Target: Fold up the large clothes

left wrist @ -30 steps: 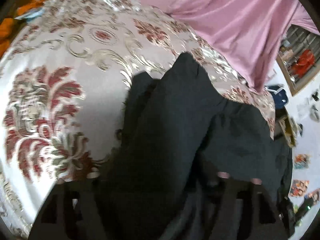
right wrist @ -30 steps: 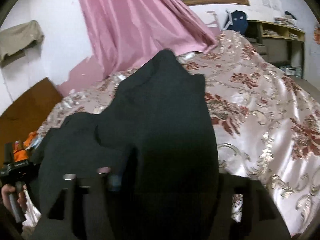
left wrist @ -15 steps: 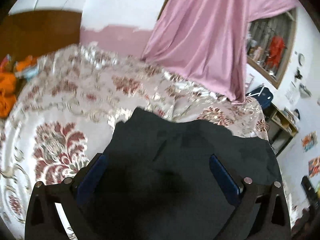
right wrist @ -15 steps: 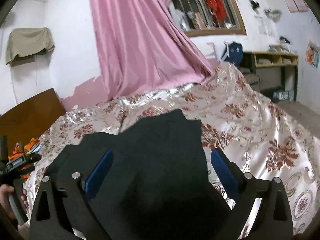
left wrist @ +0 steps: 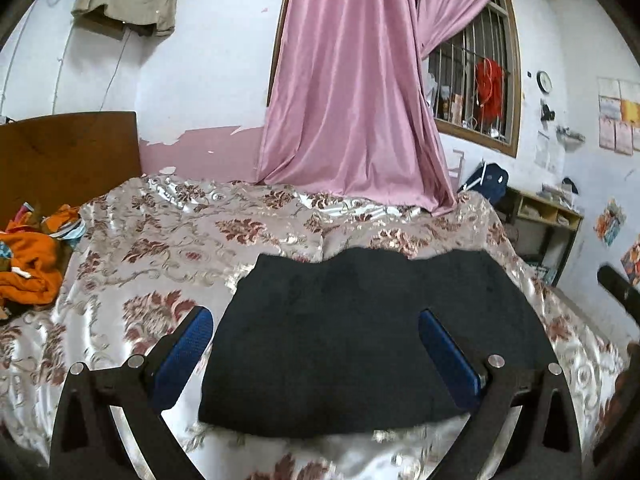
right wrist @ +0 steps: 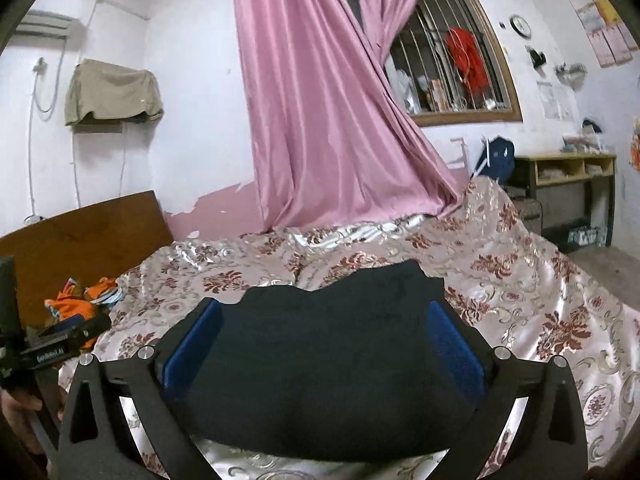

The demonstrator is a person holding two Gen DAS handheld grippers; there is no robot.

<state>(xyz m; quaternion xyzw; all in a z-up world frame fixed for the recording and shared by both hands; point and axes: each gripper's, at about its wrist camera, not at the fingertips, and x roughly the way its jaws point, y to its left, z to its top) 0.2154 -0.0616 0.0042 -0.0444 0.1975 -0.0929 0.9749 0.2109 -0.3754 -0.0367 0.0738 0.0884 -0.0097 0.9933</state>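
A dark, nearly black garment (left wrist: 360, 340) lies folded flat as a rough rectangle on the floral bedspread (left wrist: 160, 240). It also shows in the right wrist view (right wrist: 328, 360). My left gripper (left wrist: 316, 352) is open and empty, raised above the garment's near edge, with its blue pads (left wrist: 184, 352) wide apart. My right gripper (right wrist: 324, 348) is open and empty too, above the same garment, with its blue pads (right wrist: 452, 352) spread. Neither touches the cloth.
Orange clothes (left wrist: 28, 256) are piled at the bed's left by the wooden headboard (left wrist: 68, 152). A pink curtain (left wrist: 352, 100) hangs onto the far edge of the bed. A shelf unit (right wrist: 568, 200) stands at the right. The left gripper's body (right wrist: 48, 348) shows at the right wrist view's left edge.
Both grippers let go of the dark garment, opened, and pulled up and back. The garment dropped and now lies flat and folded on the bed.
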